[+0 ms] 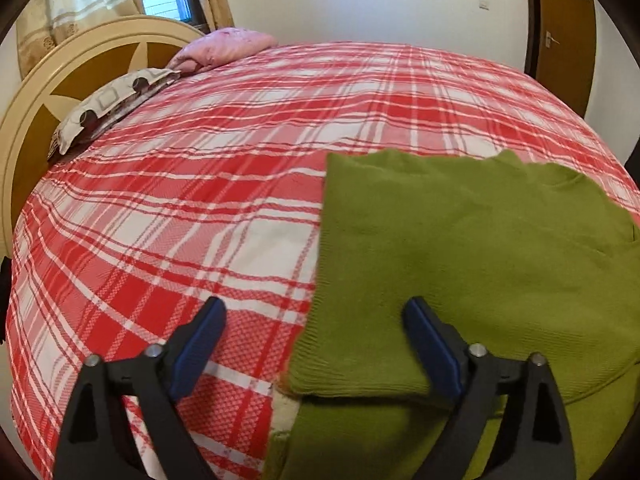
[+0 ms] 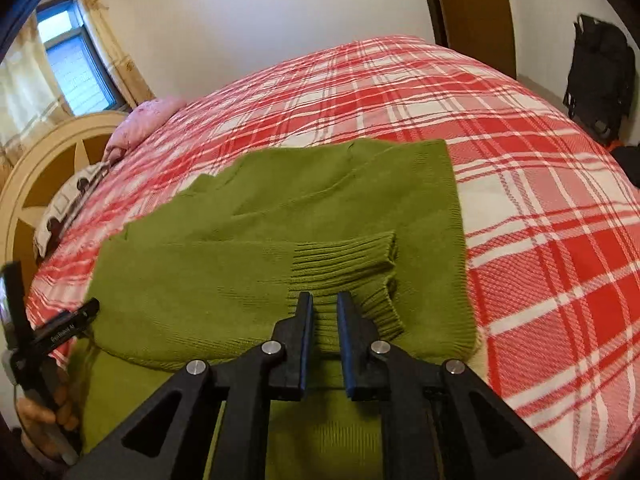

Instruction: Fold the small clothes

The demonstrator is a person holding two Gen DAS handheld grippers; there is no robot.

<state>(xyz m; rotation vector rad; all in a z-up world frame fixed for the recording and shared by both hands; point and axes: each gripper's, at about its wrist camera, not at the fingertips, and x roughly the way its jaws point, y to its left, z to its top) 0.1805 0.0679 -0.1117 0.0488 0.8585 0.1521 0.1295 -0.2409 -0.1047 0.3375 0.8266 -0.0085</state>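
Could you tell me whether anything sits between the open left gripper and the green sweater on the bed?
Nothing visible does. The left gripper is open just above the sweater, its near edge under the jaws, with only the plaid bedspread beside it.

The only lettering stood in small white print on the black bar of the left claw (image 2: 66,330), seen at the left edge of the right wrist view. It was too blurred to read surely, possibly ending in "AI".
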